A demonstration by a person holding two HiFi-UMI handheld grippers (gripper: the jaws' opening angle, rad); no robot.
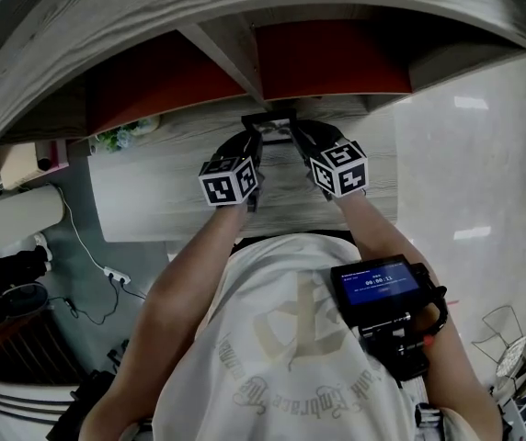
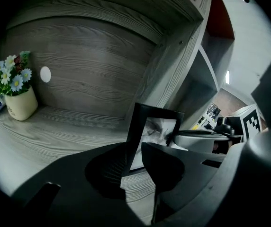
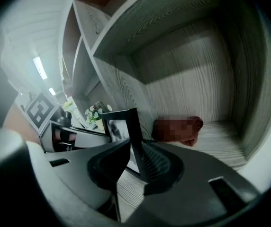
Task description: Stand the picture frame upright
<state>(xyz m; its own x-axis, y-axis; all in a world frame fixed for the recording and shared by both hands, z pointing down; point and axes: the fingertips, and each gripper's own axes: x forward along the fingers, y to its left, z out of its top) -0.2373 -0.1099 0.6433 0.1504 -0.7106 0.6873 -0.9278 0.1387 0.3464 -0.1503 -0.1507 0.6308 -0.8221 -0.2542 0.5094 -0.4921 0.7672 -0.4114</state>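
FRAME: black rectangular picture frame point(image 2: 155, 126) with monochrome print, upright on grey wood-grain desk point(image 2: 55, 131), between both grippers | GRIP: left edge pinched in left gripper point(image 2: 135, 170), right edge pinched in right gripper point(image 3: 133, 168) | HIDDEN: bottom edge masked by jaws; print's subject unclear | TEXT: digits on small blue-lit chest screen point(image 1: 380, 283) too small to read

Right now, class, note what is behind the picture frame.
Behind the picture frame stands the grey wooden shelf divider. Its back face is turned away; the left gripper and right gripper hide part of its lower edge.
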